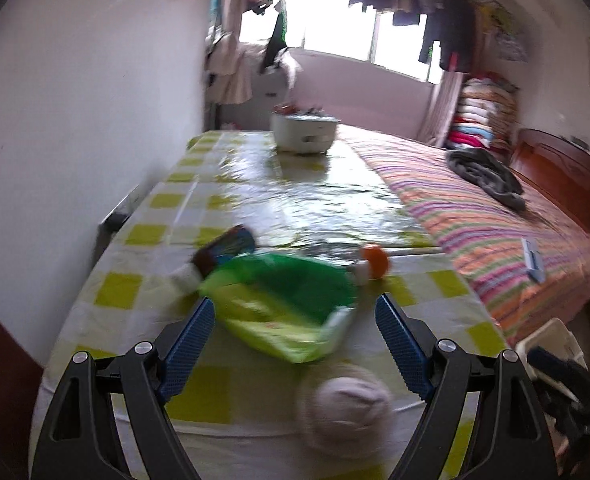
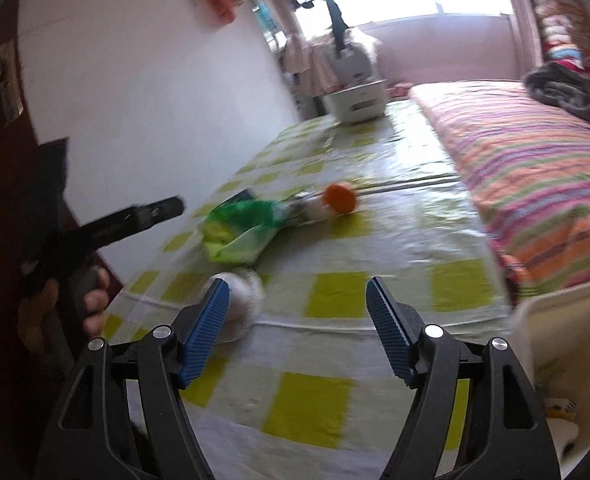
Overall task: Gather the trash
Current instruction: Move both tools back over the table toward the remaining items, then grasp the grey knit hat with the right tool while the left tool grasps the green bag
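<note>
- Left gripper [image 1: 295,312], nearest the lens in the left wrist view: blue-padded jaws stand wide apart, nothing between the pads; it points down and forward over the table [image 1: 167,200] with its yellow-checked plastic cloth.
- Crumpled paper ball [image 1: 345,408]: blurred, pale, lying on the cloth low between the left gripper's arms, the closest piece of trash to it.
- Green plastic bag [image 1: 283,300]: just beyond the fingertips, dead ahead, its long axis running from upper left to lower right across the gripper's line.
- Dark wrapper [image 1: 227,246] behind the bag's left end; an orange-capped bottle [image 1: 371,262] at its right end, lying on its side.
- Right gripper [image 2: 297,300]: jaws apart and empty. The paper ball [image 2: 243,300] sits beside its left pad; the bag [image 2: 243,224] lies ahead and to the left, farther off.
- Judgement: the left gripper is nearer the bag and squared to it, so a reach straight ahead would serve.
- White bin [image 1: 305,134] at the table's far end; a striped bed [image 1: 495,224] on the right.
</note>
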Action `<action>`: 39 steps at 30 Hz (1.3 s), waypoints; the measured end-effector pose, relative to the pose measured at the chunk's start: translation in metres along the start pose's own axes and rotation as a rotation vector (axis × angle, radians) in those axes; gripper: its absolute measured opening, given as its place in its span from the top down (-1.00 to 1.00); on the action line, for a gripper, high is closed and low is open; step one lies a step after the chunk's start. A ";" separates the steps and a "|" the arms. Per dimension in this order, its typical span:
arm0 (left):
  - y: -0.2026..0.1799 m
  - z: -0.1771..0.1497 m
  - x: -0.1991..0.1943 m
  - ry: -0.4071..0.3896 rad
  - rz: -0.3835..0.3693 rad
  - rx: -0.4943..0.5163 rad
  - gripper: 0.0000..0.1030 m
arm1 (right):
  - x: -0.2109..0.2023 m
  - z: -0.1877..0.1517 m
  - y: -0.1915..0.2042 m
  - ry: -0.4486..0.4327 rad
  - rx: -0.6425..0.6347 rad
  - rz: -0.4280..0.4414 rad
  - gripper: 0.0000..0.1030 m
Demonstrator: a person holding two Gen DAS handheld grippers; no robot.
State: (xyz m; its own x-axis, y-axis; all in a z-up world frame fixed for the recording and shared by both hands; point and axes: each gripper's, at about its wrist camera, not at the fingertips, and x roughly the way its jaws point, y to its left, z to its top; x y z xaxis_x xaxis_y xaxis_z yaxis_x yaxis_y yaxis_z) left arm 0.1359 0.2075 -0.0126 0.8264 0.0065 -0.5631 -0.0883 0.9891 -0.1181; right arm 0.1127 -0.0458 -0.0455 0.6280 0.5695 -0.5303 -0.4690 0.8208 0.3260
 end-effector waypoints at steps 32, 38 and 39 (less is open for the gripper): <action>0.070 0.000 0.068 0.187 0.034 -0.275 -0.56 | 0.138 0.003 0.080 0.349 -0.332 0.036 0.01; 0.067 0.000 0.084 0.223 0.025 -0.294 -0.56 | 0.126 0.003 0.063 0.339 -0.266 0.071 0.01; 0.066 0.000 0.087 0.229 0.026 -0.298 -0.56 | 0.124 0.003 0.061 0.337 -0.259 0.073 0.01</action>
State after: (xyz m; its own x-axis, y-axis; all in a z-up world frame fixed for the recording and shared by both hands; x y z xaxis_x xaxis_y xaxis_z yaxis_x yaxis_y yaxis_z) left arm 0.2017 0.2732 -0.0694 0.6791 -0.0352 -0.7332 -0.2936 0.9024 -0.3153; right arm 0.1639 0.0750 -0.0890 0.3699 0.5442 -0.7530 -0.6723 0.7162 0.1874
